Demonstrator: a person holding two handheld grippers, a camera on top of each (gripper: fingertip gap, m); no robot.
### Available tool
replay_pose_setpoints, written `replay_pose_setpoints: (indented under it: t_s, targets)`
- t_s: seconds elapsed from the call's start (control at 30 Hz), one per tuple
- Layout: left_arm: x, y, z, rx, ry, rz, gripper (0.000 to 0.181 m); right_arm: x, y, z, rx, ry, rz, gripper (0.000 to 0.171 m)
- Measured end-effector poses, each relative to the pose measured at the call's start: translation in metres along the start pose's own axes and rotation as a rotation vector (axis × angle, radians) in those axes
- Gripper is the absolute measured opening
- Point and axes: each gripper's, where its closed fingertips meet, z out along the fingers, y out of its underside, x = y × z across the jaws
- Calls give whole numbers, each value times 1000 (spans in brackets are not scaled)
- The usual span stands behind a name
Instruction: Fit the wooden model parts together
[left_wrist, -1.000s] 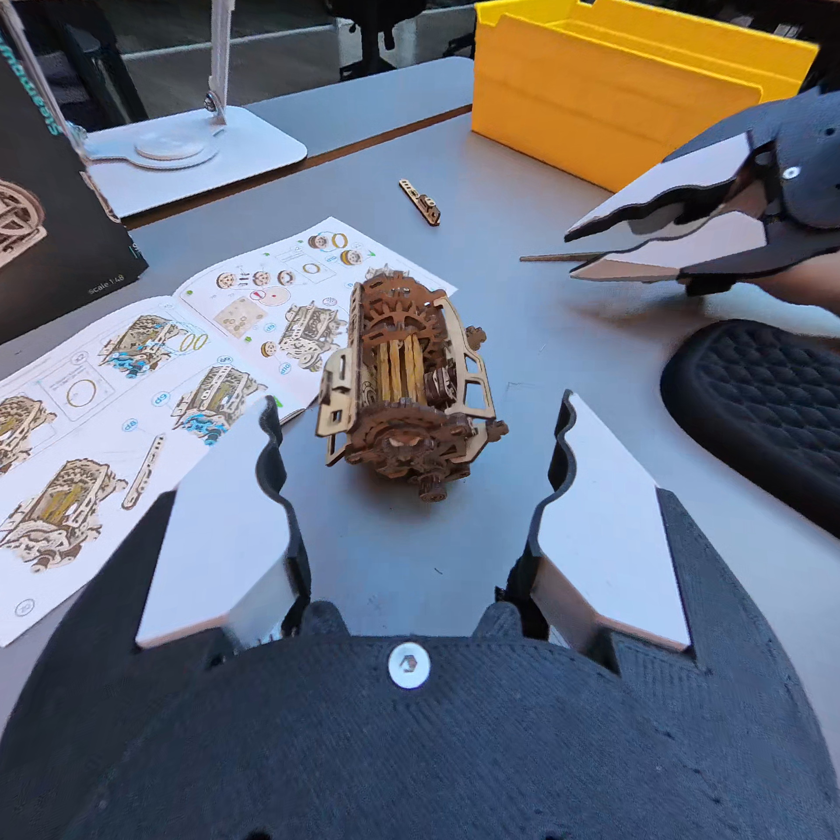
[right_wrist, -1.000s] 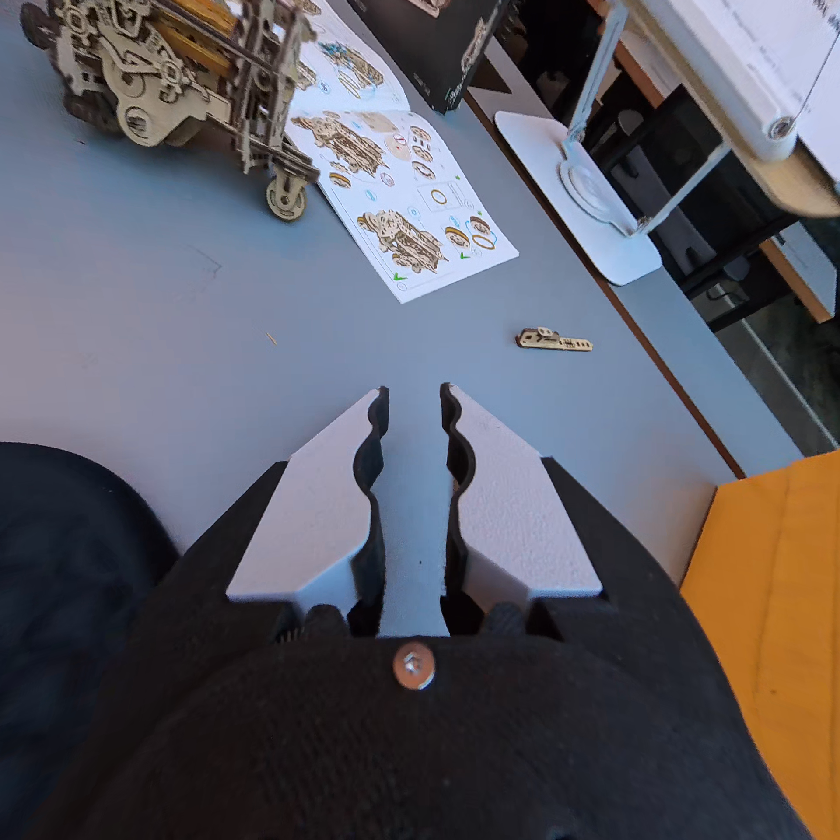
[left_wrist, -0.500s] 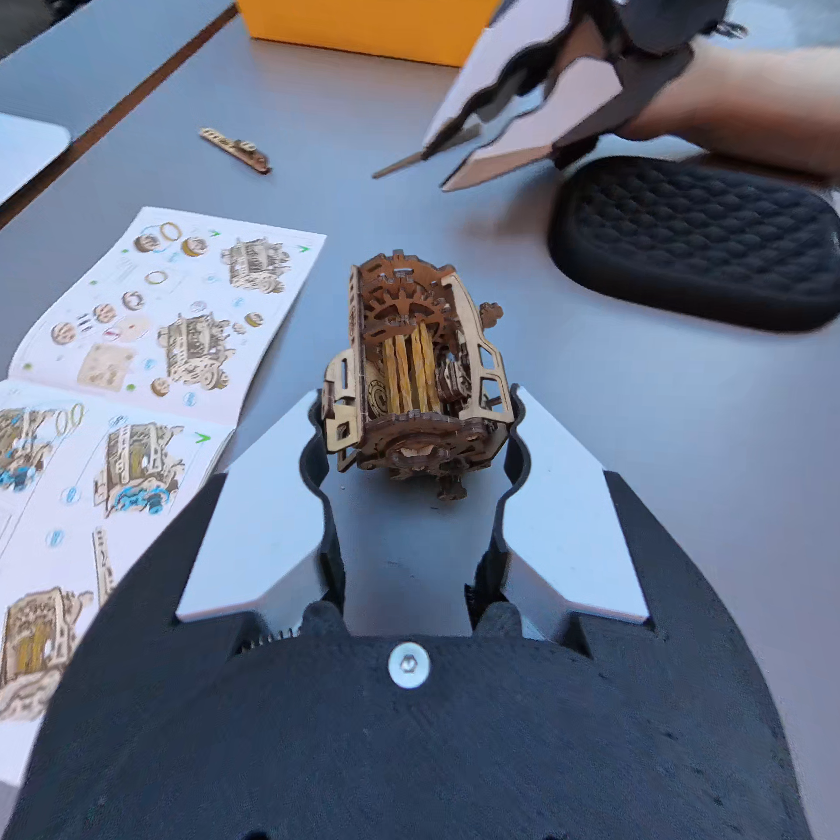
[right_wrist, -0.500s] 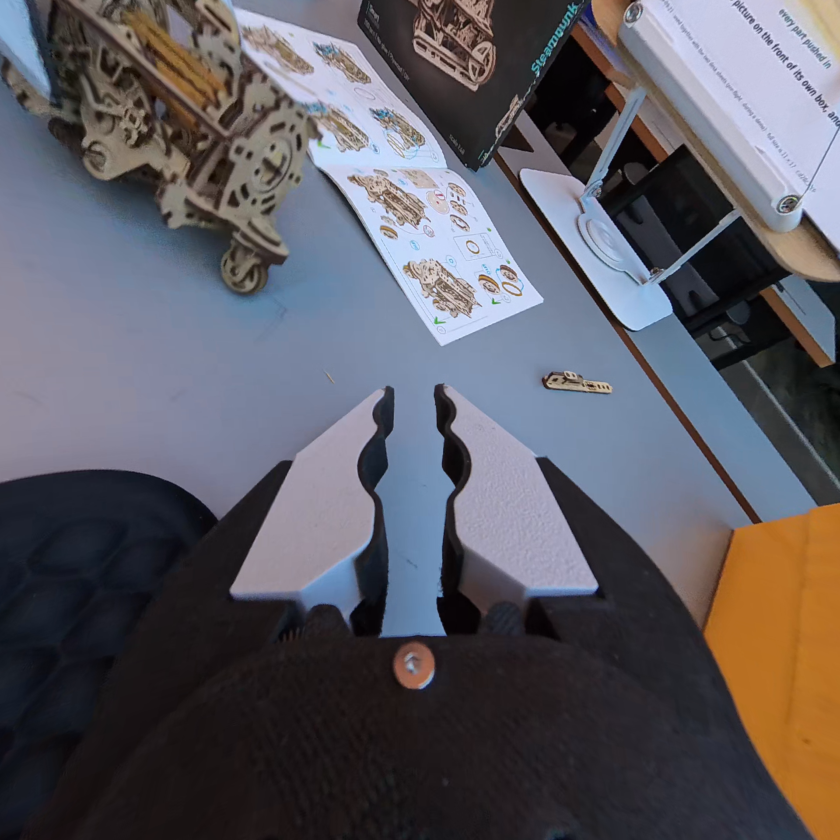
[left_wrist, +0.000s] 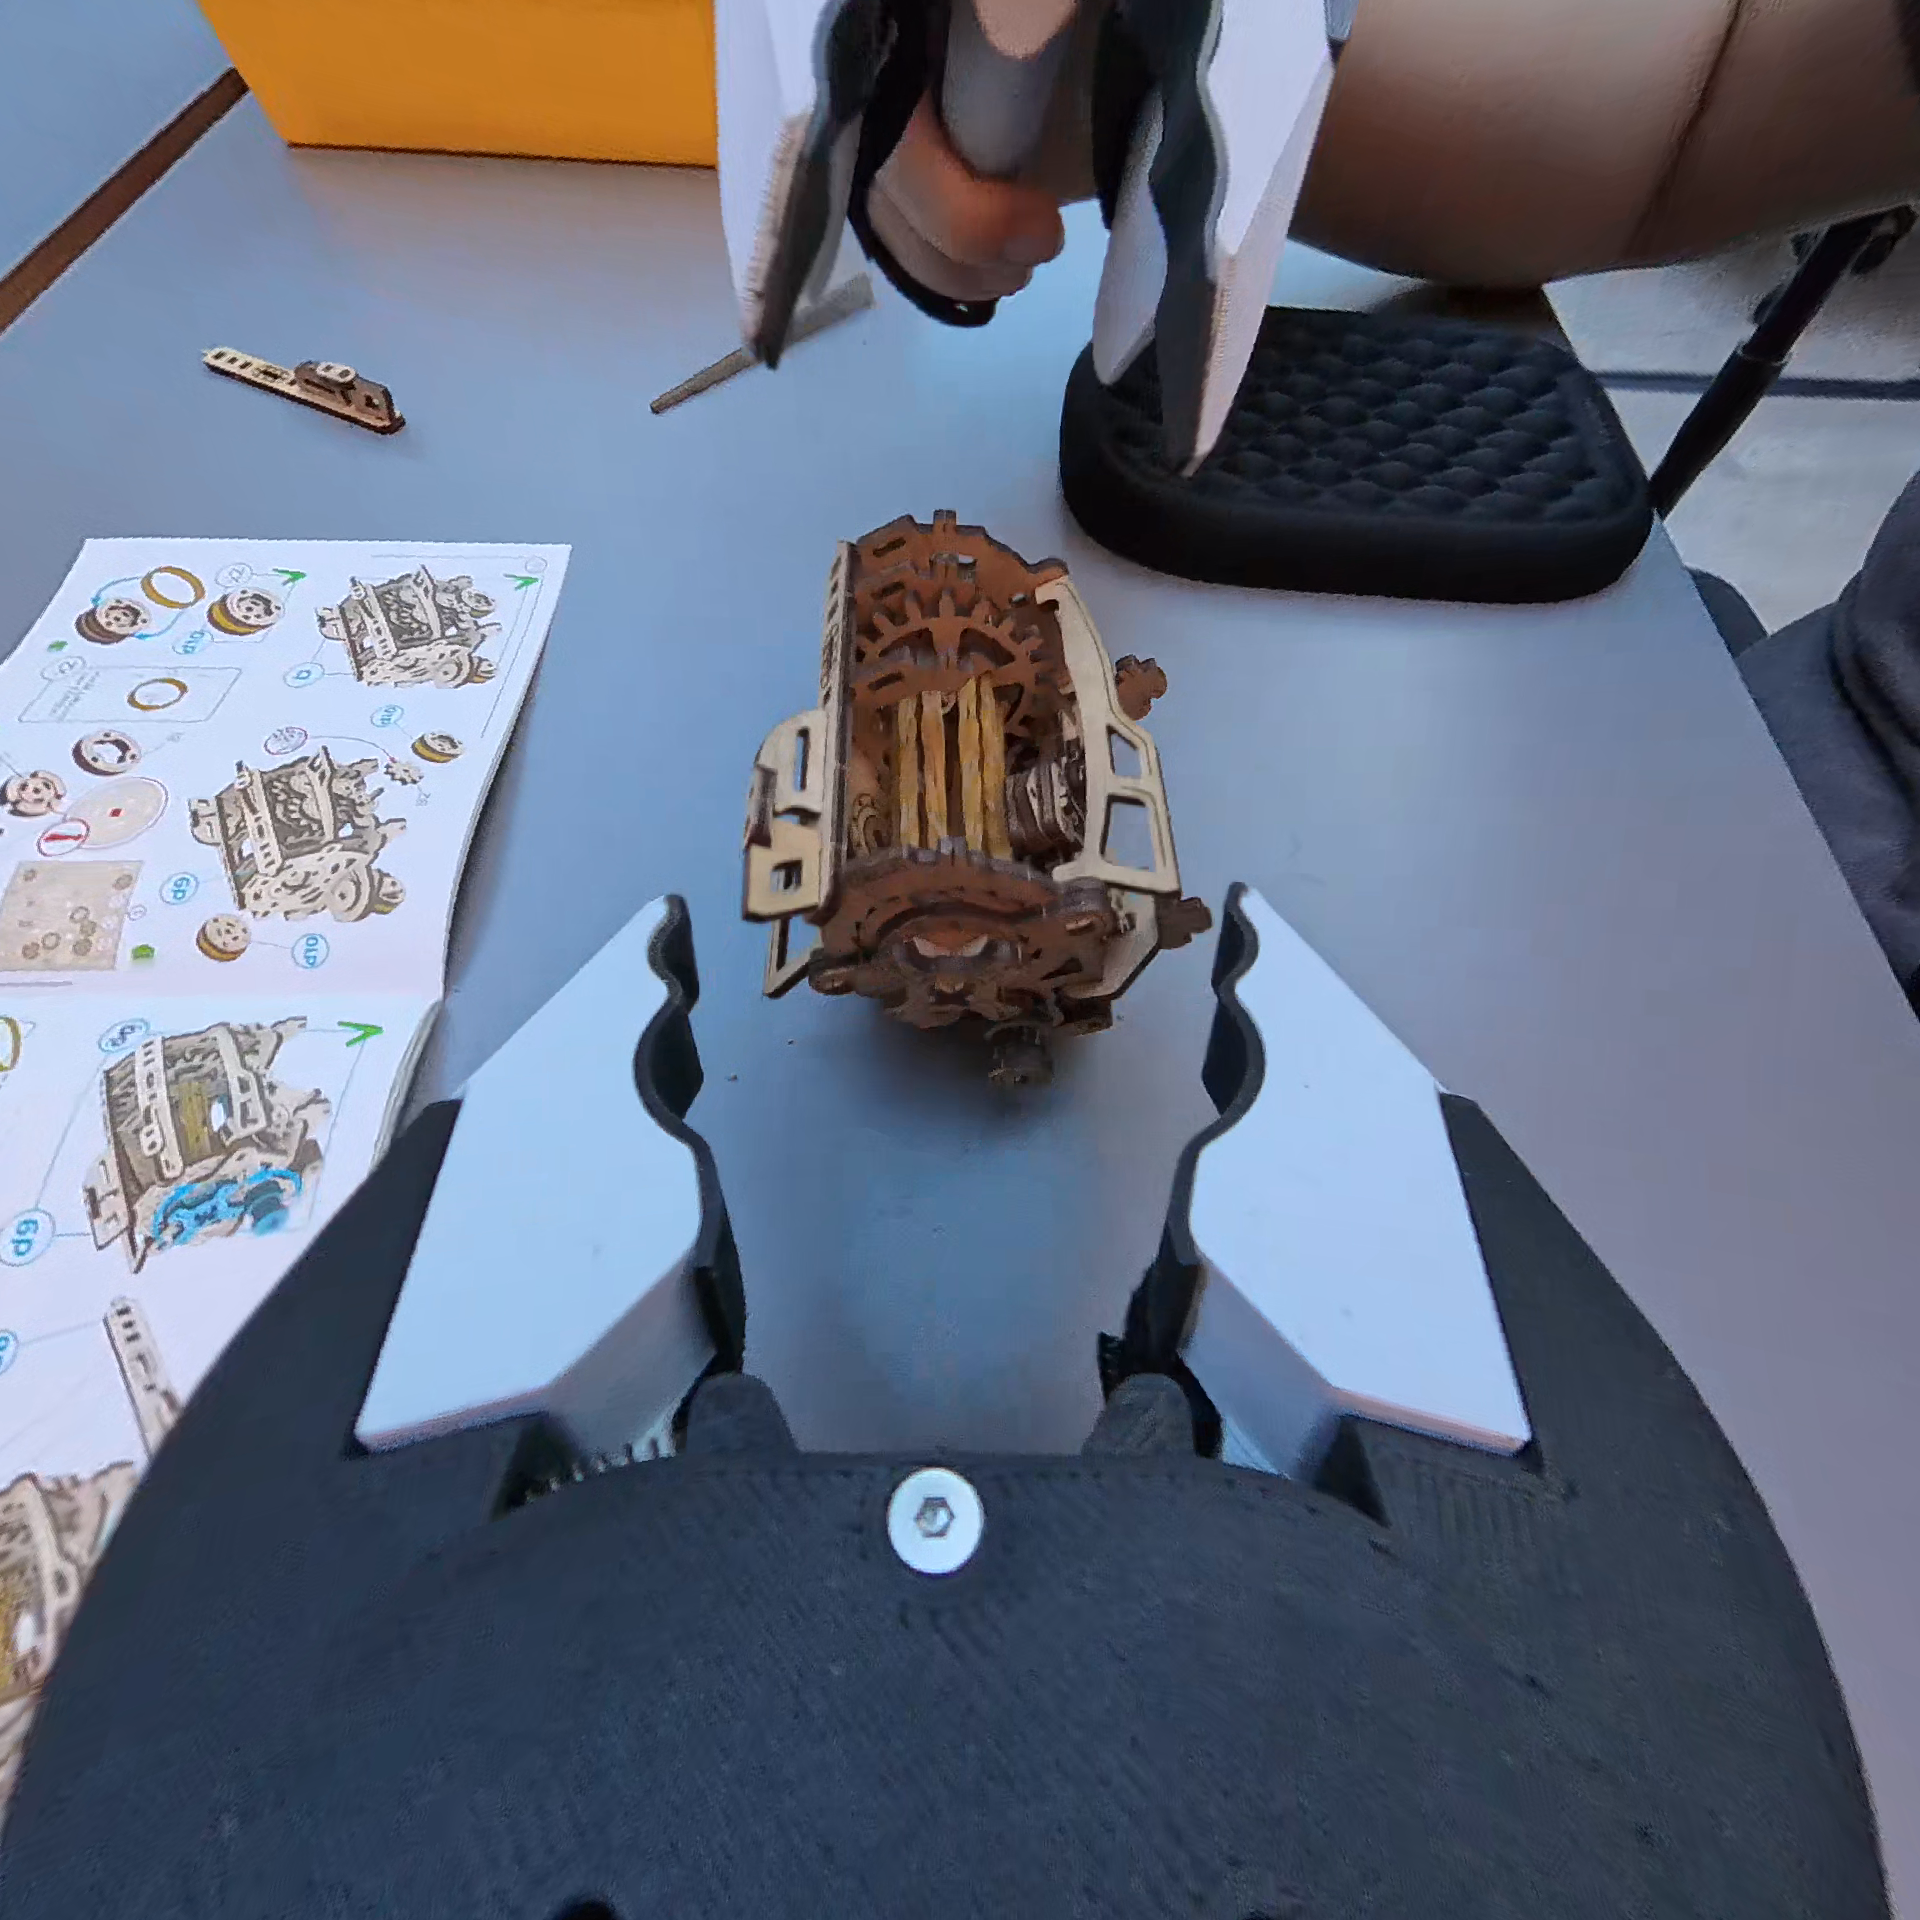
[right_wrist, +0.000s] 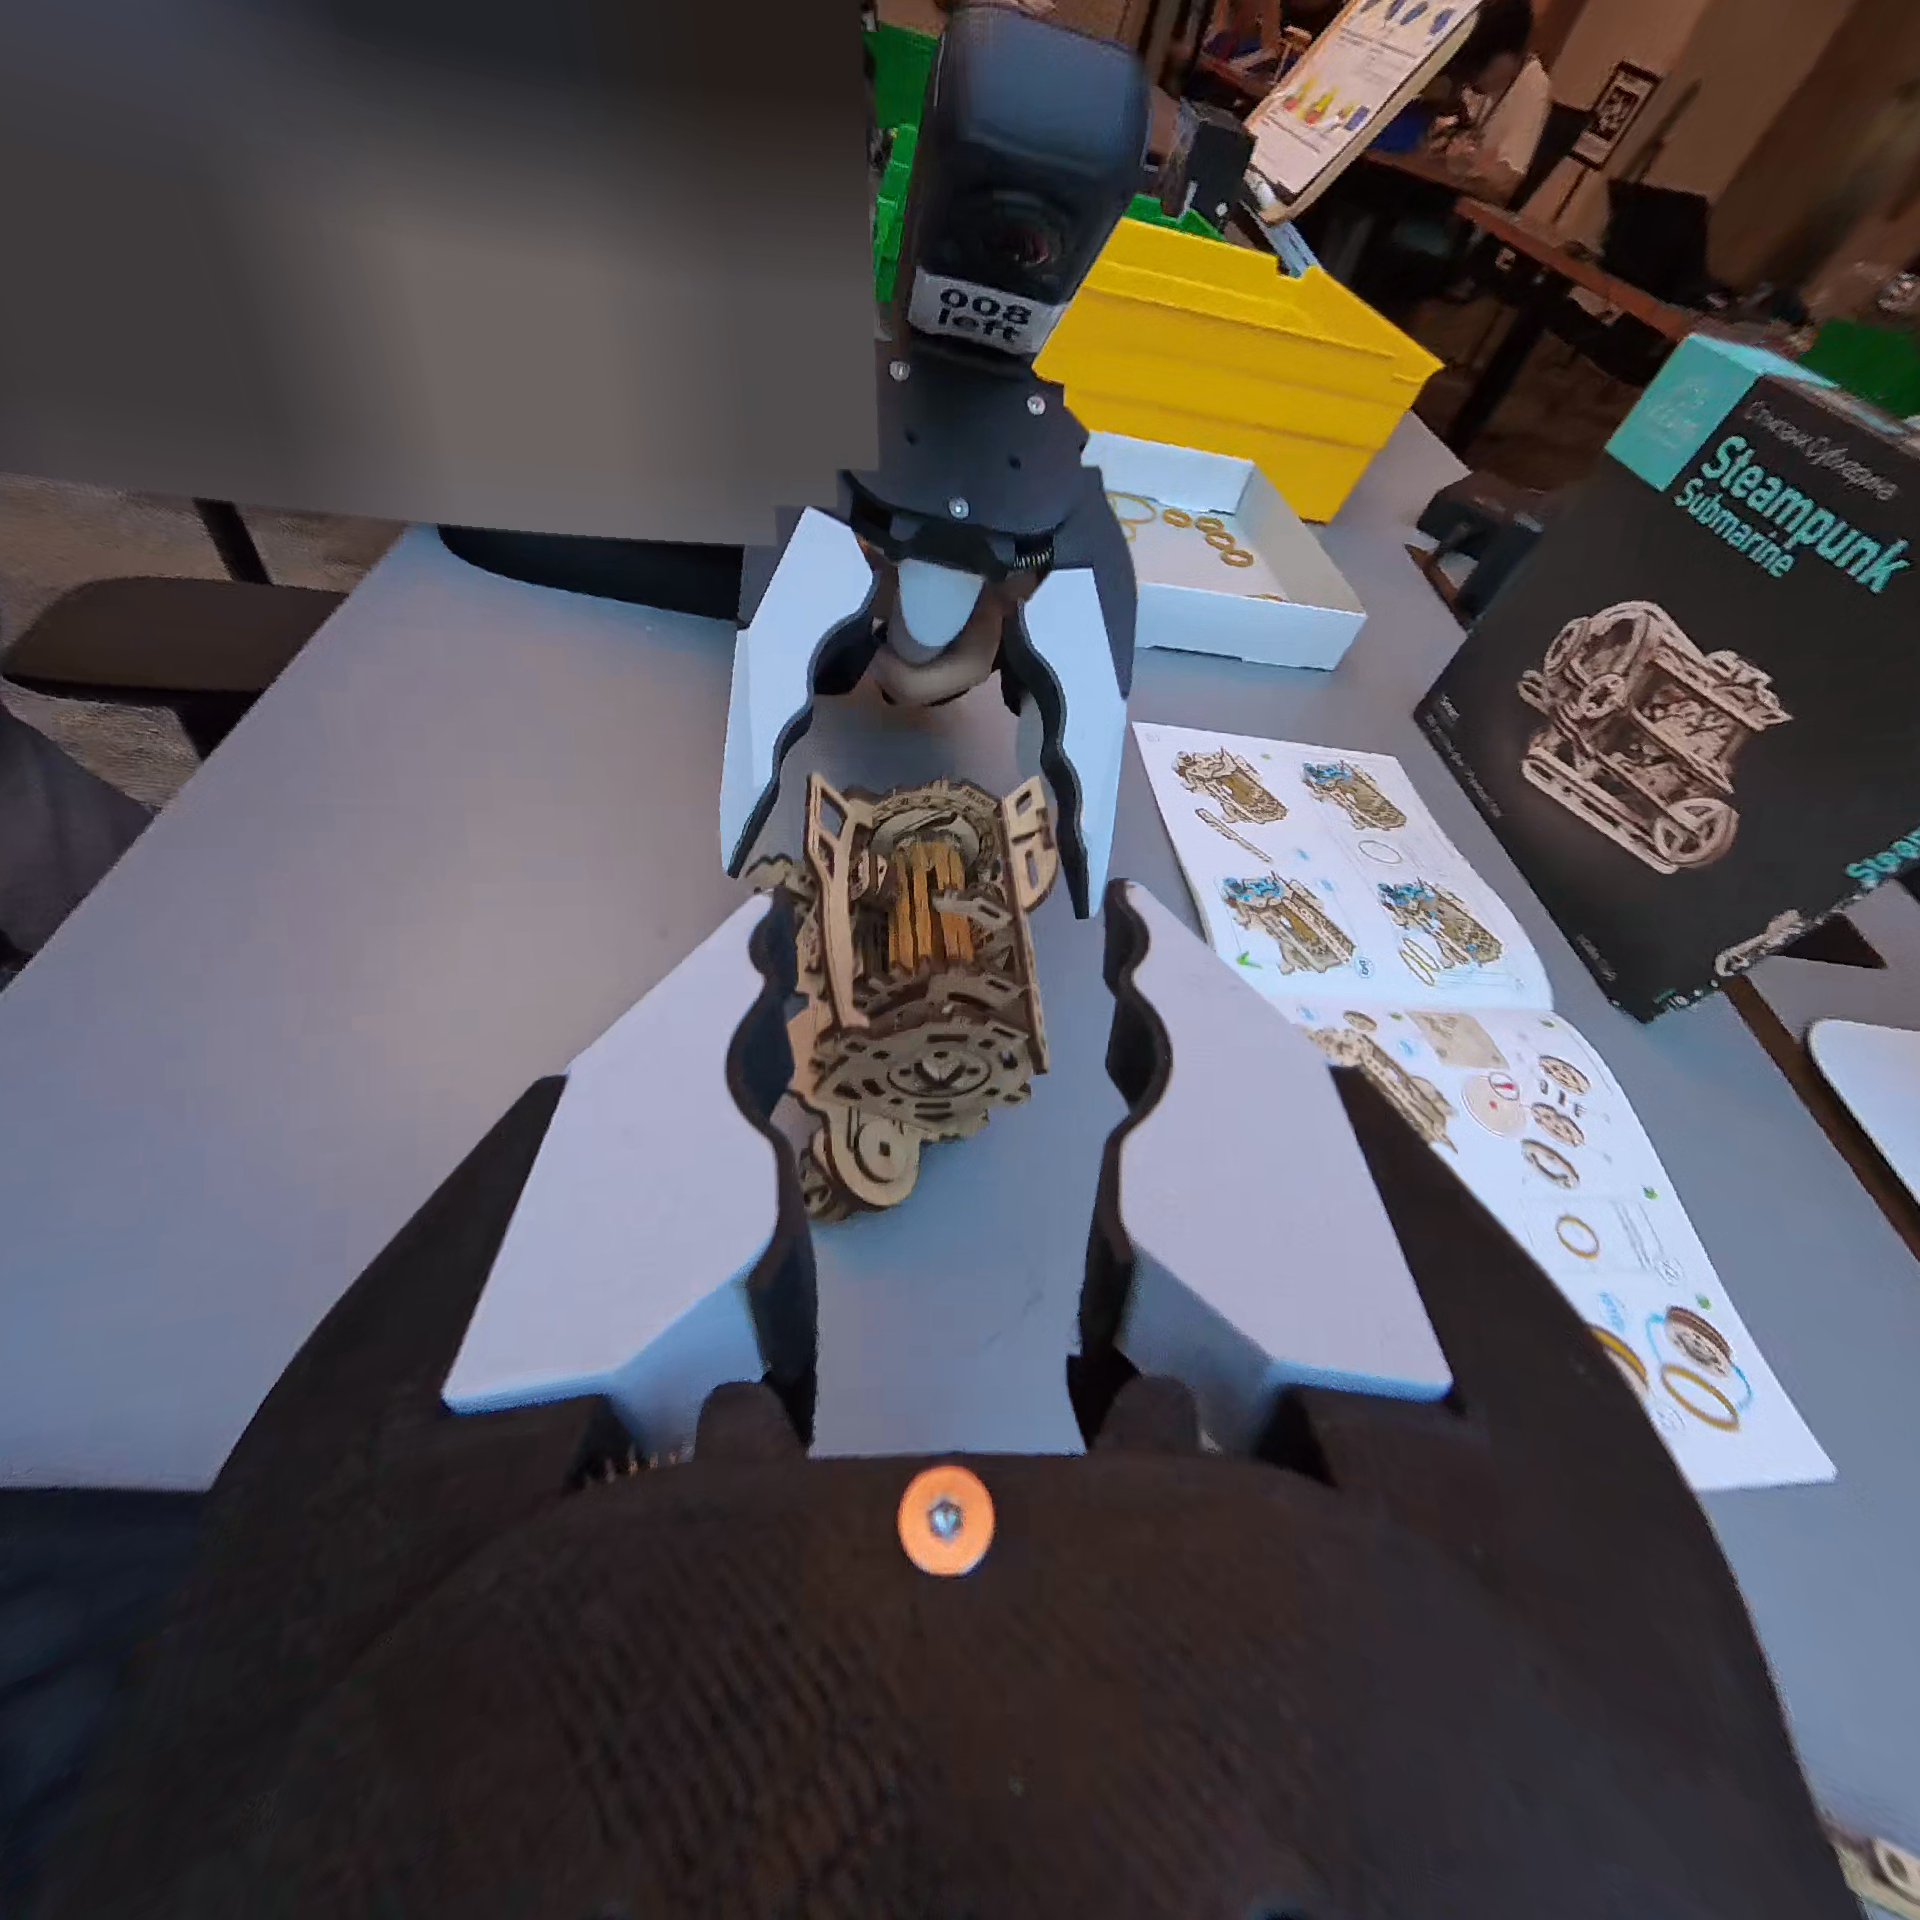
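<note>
**Both hand-held grippers spread around wooden model, nothing clamped**

The wooden model (left_wrist: 961, 821) sat on the grey tabletop (left_wrist: 1403, 831), roughly centre, between the two tools that faced each other across it. The left hand-held gripper (left_wrist: 951, 914) had its jaws wide apart, tips level with the model's near end, not touching it. The right hand-held gripper (right_wrist: 940, 914) was also spread; the model's lower part lay between its fingertips, contact on the left tip unclear.

A loose wooden part (left_wrist: 303, 376) lay well apart from the model, toward the far left in the left wrist view, and a thin grey stick (left_wrist: 758, 348) lay near it. An open instruction booklet (left_wrist: 249, 790) was beside the model. A black padded mat (left_wrist: 1382, 457) sat at the tabletop edge. A yellow bin (right_wrist: 1236, 343), a white tray (right_wrist: 1226, 582) with rings and a dark product box (right_wrist: 1704, 727) stood further back.
</note>
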Motion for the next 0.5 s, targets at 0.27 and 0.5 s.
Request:
replay_pose_setpoints:
  t_s: [0.27,0.5]
  targets:
    - [3,-4,-5,81,24,-87,101,7,19,12,76,19,90,68]
    - [-1,-15,-6,137,-7,-110,81,1,42,18,9,-27,143,68]
